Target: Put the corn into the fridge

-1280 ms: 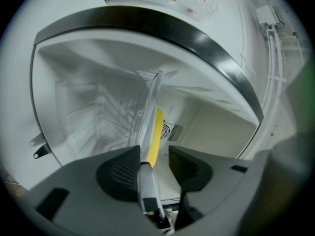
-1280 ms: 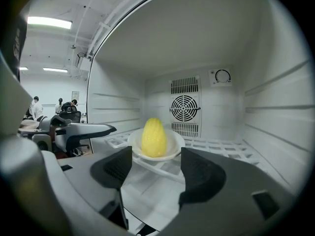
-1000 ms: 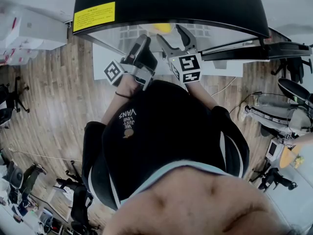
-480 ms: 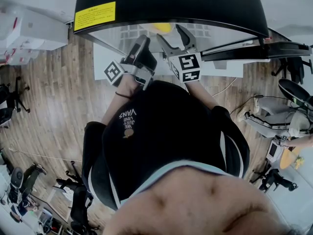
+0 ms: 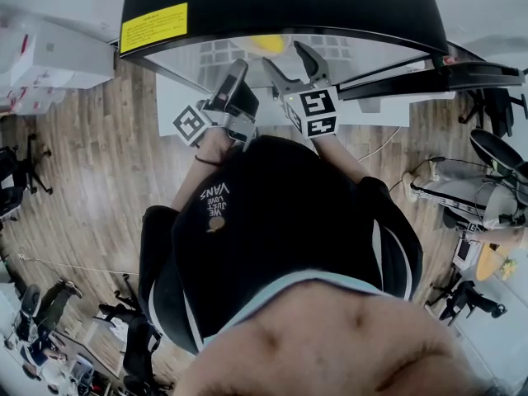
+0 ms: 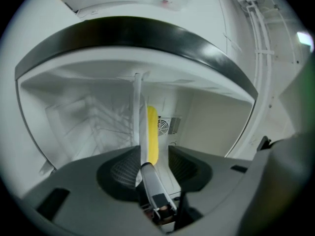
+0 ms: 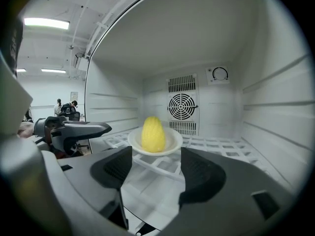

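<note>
**Fridge shelf has the corn; both tools stand empty**

Wooden floor [image 5: 91, 180] fills the left of the head view, and the black-topped fridge [image 5: 280, 7] sits across the upper edge. Over the last second almost nothing has changed. Both tools have only crept a little toward the top of the frame, and the yellow spot at upper centre has stayed where it was. To me that means the placing is done and only the backing out is left.

The corn [image 7: 153, 134] stands on a white plate [image 7: 173, 144] on the wire shelf [image 7: 221, 149], mid-frame in the right gripper view, in front of the round fan grille [image 7: 182, 106]. It is well inside the fridge and nothing grips it.

The right tool [image 7: 156, 156] has its jaws wide apart and holds nothing; the plate sits beyond them. The left tool [image 6: 153, 154] is rolled on its side, so it sees the plate edge-on. Its jaws are also spread, with nothing clamped. The grey jaw tip of the right tool pokes into the lower centre of the left gripper view, and I cannot tell whether the two touch.
</note>
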Demonstrator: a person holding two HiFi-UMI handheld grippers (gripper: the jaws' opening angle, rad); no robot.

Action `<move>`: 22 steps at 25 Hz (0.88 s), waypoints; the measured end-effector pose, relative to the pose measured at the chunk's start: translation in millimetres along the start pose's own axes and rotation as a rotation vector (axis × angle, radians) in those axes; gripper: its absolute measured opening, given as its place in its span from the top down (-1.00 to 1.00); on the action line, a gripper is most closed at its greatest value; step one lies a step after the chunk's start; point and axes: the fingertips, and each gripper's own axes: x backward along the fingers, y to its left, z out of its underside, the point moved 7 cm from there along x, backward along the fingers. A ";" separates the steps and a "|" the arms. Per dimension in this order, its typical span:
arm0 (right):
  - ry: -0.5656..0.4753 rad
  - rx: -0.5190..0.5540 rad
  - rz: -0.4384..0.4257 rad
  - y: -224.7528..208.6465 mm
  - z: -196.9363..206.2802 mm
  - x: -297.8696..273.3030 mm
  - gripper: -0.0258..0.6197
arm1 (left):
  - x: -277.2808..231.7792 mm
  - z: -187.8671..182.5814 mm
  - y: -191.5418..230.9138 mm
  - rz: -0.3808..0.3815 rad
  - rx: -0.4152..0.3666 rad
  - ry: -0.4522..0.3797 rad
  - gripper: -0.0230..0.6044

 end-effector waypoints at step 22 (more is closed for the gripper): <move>-0.024 -0.043 0.015 -4.2 9.0 34.4 -0.01 | 6.0 3.7 -25.6 -0.083 -0.701 0.112 0.44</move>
